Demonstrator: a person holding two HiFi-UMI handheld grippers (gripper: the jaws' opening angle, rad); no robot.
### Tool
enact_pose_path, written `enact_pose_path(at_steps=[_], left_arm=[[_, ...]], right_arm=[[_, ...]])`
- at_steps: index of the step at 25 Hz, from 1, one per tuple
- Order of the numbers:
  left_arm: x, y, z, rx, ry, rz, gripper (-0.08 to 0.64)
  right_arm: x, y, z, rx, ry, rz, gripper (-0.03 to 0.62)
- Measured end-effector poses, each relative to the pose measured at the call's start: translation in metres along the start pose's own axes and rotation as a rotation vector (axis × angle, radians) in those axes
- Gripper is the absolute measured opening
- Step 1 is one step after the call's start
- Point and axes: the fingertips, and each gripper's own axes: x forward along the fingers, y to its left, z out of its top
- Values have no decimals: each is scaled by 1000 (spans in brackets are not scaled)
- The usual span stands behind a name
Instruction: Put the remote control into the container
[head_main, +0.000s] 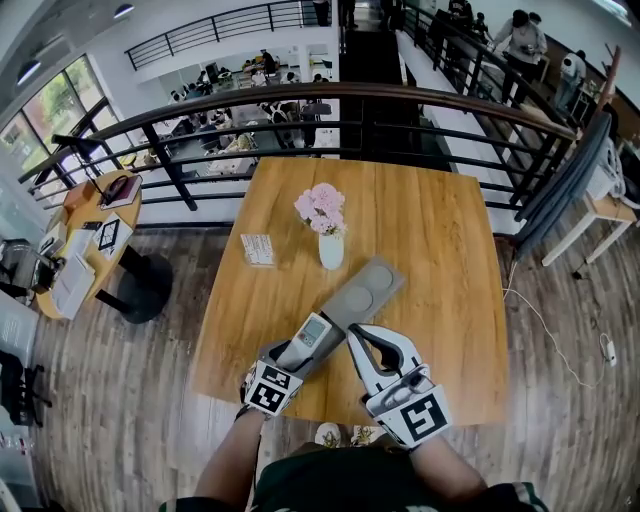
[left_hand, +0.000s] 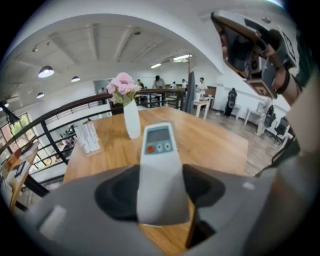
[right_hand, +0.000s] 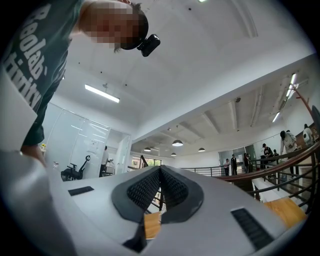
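A white remote control (head_main: 311, 336) with a small screen and buttons is held above the wooden table (head_main: 440, 250), and my left gripper (head_main: 297, 354) is shut on its lower half. In the left gripper view the remote (left_hand: 159, 160) sticks out forward between the dark pads toward the vase. The grey oblong container (head_main: 364, 290) with a round recess lies on the table just beyond the remote's tip. My right gripper (head_main: 355, 334) hovers beside the remote, to its right. In its own view the right gripper (right_hand: 160, 192) points up at the ceiling, jaws shut together on nothing.
A white vase with pink flowers (head_main: 329, 243) stands behind the container, seen also as the vase (left_hand: 132, 119). A small printed card (head_main: 258, 249) lies to its left. A black railing (head_main: 300, 125) runs behind the table, whose front edge is near my body.
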Motion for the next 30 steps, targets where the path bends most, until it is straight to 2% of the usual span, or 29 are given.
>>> enact_pose_path(at_steps=[8,18,24,30], left_arm=[[14,-3,-18,-5,61,-25,267],[36,-2,-32,50,169,-48,267],[49,-2,-42,47,215,-64,265],[60,-7,-52,77,266,-74,265]], right_arm=[[3,1,-7,7,13,9,15],[1,2,-9,12,27,15,15],[-2,0,-13,15,40,7,15],[-6,-5,-13,7,42,-8,15]])
